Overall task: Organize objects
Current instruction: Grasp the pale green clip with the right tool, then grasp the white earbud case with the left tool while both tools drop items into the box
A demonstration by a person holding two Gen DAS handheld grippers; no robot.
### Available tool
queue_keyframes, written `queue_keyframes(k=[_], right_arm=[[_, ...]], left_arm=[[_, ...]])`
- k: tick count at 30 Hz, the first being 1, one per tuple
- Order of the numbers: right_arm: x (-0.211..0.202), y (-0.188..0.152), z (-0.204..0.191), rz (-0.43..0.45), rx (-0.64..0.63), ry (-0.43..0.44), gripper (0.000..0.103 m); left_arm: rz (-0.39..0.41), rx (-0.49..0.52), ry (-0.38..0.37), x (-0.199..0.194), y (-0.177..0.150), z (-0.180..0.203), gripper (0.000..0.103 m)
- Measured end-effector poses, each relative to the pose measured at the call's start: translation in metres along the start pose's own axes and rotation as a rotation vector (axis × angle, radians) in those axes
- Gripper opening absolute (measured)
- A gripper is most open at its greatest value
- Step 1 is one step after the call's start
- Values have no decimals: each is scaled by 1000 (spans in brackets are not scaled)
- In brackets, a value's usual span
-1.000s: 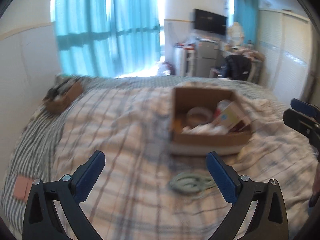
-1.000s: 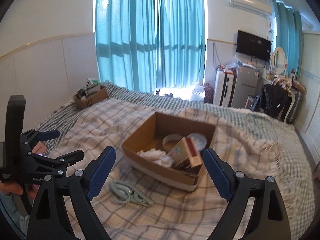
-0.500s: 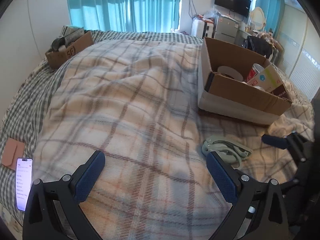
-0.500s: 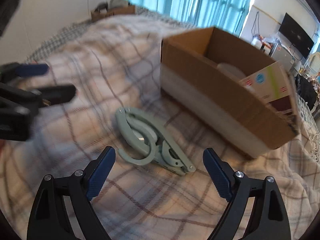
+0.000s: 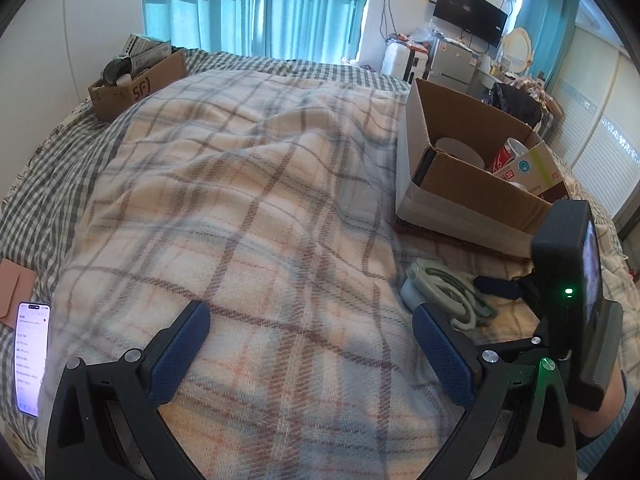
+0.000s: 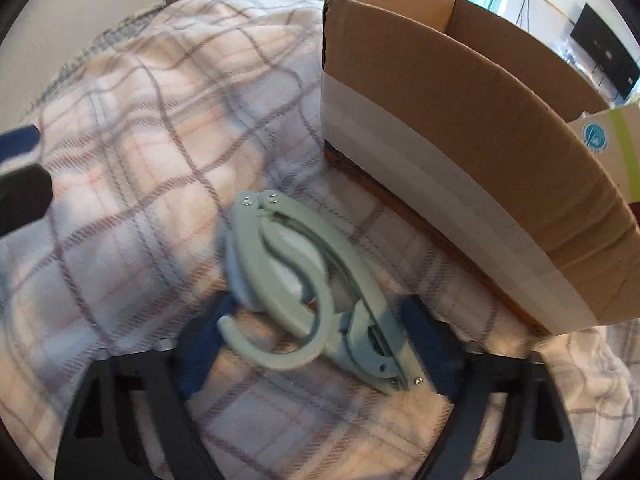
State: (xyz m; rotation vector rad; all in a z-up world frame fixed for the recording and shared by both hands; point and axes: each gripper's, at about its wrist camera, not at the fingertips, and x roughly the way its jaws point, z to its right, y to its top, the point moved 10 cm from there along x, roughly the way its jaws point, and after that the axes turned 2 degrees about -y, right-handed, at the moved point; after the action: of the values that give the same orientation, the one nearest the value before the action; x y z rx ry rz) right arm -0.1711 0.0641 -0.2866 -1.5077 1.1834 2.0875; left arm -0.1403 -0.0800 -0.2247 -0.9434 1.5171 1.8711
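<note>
Right claw is low over the bed, jaws closing, with the pale green folding hanger lying between its blue pads; motion blur there, can't confirm the pads are pressing yet, so call it still apart around the hanger. Hanger is flat on the plaid blanket, hook curling toward 7 o'clock, riveted end pointing to 11 o'clock. From the left wrist view the left claw hangs over bare blanket, jaws wide apart, nothing between them. The hanger sits at its 2 o'clock, just past the right-side pad, with the right claw's dark body and green light at 3 o'clock. At 9 o'clock, a lit phone lies on the bed edge, a small pinkish-brown pouch just beyond it. Further out at 1 o'clock, an open cardboard box sits on the blanket, just beyond the hanger, not touching it; inside are a tape roll, a red cup and a white-and-green carton. Far at 11 o'clock, a second smaller cardboard box full of odds and ends sits by the wall. Beyond: teal curtains, wall TV.
</note>
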Motion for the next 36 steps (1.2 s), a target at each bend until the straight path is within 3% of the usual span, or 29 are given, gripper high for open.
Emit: queue_keyframes(k=[2, 4, 8, 12, 18, 20, 24, 27, 30, 31, 36], right_arm=[[-8, -4, 1, 12, -3, -8, 43], [-17, -8, 4, 28, 2, -17, 26], [-36, -9, 14, 76, 52, 2, 17], [-62, -15, 21, 121, 88, 16, 17], [-116, -25, 51, 213, 164, 27, 17], [-129, -26, 61, 240, 164, -12, 17], [-143, -39, 83, 260, 206, -7, 17], [-136, -41, 89, 262, 237, 27, 17], [-135, -43, 96, 260, 261, 48, 17], [-134, -43, 97, 261, 259, 54, 17], [-123, -43, 95, 245, 269, 74, 17]], left_arm=[[-2, 3, 4, 0, -1, 0, 103], [-7, 9, 12, 1, -2, 0, 103], [-19, 28, 47, 4, -3, 1, 103], [-28, 57, 77, 2, -3, 8, 103], [-46, 87, -14, 1, 2, 53, 103], [-50, 113, -29, 7, 4, 73, 103], [-104, 204, -43, 40, -1, 112, 103], [-119, 237, -1, 64, -2, 118, 103], [-136, 235, -25, 84, 1, 121, 102], [-145, 239, -27, 90, 0, 122, 100], [-226, 257, -42, 115, -17, 122, 64]])
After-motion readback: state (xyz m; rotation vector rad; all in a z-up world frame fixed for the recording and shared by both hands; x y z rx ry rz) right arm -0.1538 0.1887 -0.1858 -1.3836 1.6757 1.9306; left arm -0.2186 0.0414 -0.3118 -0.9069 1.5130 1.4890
